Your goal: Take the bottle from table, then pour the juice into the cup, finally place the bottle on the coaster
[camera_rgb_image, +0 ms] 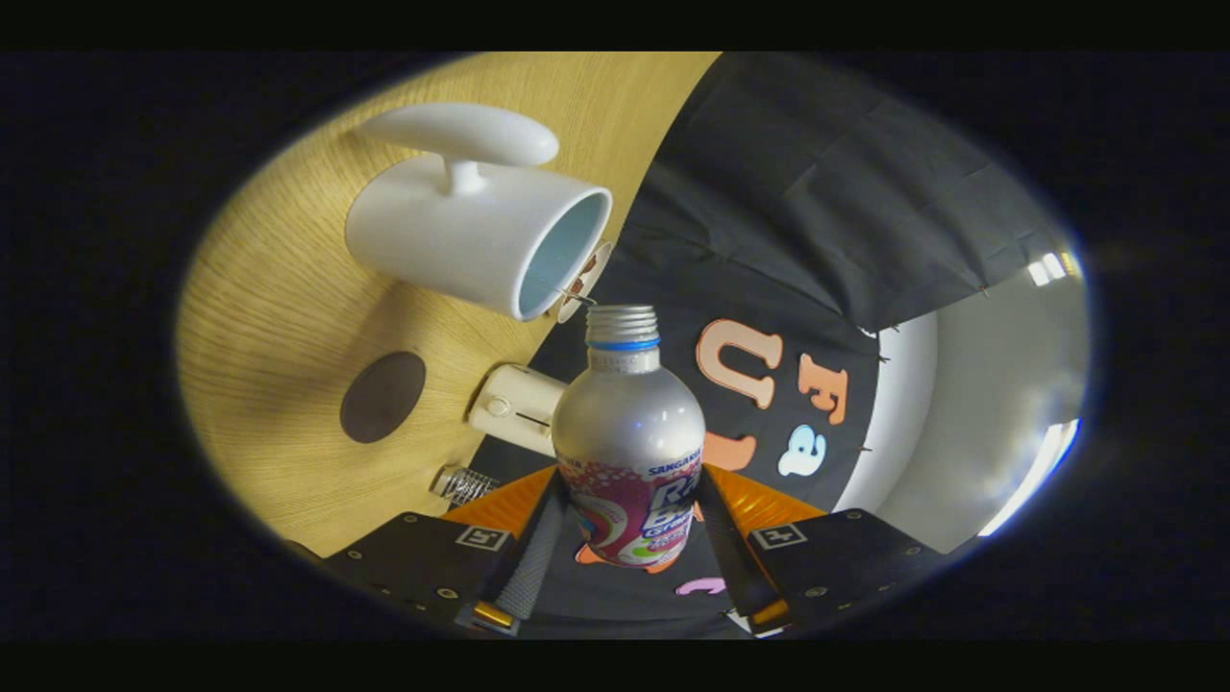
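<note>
1. The bottle (629, 437) sits clamped between the two fingers of the hand-held gripper (629, 524), one finger pressing on each side of its labelled lower body.
2. Its long axis runs straight ahead along the fingers, with the open threaded neck pointing away from the camera toward the cup (480, 235). The cap is off, and a blue ring sits just below the thread.
3. The bottle's mouth is just short of the cup's rim, slightly to its right, the two not touching.
4. The whole view is rolled: the worktop (279, 317) stands like a wall on the left, so the cup appears on its side with its mouth facing right and its handle uppermost.
5. A dark round coaster (382, 396) lies on the worktop, nearer than the cup and left of the bottle.
6. A small cream object (514, 407) lies just left of the bottle's shoulder; what it is cannot be made out. Partly behind the cup's rim is a small round thing, also unclear.
7. A small ribbed metallic piece (463, 483), possibly the cap, sits by the left finger.
8. The bottle's base is hidden between the fingers, and whether liquid flows cannot be told.
</note>
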Motion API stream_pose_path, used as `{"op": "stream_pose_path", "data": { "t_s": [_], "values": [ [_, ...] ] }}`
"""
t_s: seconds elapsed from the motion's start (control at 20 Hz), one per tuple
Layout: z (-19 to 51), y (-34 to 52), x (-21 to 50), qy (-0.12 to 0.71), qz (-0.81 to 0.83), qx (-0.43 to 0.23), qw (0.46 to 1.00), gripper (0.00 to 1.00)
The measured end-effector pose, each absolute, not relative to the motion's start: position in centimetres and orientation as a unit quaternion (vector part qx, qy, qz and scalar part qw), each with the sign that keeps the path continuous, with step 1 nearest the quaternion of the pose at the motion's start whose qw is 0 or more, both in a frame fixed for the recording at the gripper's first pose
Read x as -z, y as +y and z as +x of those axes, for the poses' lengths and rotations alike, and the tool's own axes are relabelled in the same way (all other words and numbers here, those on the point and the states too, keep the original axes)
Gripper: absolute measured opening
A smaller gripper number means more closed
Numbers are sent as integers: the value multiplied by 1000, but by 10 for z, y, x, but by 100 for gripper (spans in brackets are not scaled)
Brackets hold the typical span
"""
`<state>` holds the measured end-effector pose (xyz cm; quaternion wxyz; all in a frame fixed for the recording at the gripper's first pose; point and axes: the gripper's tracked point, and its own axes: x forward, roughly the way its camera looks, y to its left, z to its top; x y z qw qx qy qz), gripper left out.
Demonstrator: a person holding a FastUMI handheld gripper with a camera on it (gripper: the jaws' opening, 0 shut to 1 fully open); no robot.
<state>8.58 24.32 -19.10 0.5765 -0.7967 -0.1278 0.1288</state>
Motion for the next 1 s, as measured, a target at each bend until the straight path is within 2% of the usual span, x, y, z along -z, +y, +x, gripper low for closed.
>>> {"op": "stream_pose_path", "data": {
  "t_s": [0.55, 0.85, 1.0],
  "values": [
    [83, 250, 194, -115, -788, -141, 588, 76],
    [80, 249, 206, -84, -753, -165, 632, 76],
    [83, 244, 219, -51, -708, -187, 680, 77]
  ]
}}
